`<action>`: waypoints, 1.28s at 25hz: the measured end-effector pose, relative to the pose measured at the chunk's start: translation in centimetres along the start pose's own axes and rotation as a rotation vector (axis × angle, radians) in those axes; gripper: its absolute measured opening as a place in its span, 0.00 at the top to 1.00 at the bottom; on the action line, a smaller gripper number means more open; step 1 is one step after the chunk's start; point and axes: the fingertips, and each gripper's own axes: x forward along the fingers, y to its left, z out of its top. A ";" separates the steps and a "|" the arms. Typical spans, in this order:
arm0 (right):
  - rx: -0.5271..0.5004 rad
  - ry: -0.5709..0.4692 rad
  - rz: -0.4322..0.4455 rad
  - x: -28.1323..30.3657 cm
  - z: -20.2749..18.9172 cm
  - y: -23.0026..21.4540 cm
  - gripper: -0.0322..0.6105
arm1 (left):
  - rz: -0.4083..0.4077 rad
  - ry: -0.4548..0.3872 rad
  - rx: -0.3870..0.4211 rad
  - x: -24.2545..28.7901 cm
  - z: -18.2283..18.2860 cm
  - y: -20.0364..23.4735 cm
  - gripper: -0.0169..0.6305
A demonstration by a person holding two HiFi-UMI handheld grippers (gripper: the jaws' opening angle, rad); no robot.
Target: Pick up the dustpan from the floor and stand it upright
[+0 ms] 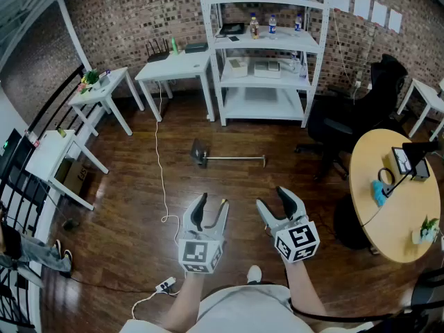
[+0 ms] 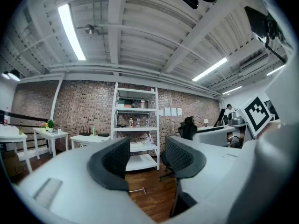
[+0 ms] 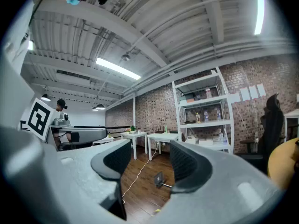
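Wooden floor [image 1: 125,207] holds the dustpan [image 1: 200,152], lying flat well ahead of the left gripper [image 1: 211,201] and right gripper [image 1: 272,198], both half open and empty. Better to step closer, then grip its long handle [image 1: 239,159] squarely.

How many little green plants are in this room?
2. One plant sits on the white side table by the left railing. The other plant stands on the round yellow table at right. More could be hidden beyond the picture's edges.
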 end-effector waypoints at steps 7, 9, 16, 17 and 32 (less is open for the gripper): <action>0.108 0.107 0.007 8.8 -5.4 -6.7 0.58 | -0.041 0.047 -0.121 10.5 -5.2 3.6 0.61; 0.083 0.118 0.010 12.0 -5.5 -8.1 0.59 | -0.064 0.041 -0.136 14.2 -5.6 5.4 0.61; 0.089 0.201 -0.033 26.5 -6.5 -14.5 0.60 | -0.129 0.044 -0.115 28.5 -6.4 14.4 0.61; 0.102 0.212 -0.039 28.3 -6.9 -14.9 0.60 | -0.138 0.061 -0.125 30.1 -6.9 15.8 0.61; 0.287 0.415 -0.133 43.9 -17.0 -32.6 0.61 | -0.315 0.377 -0.177 56.2 -19.8 19.2 0.63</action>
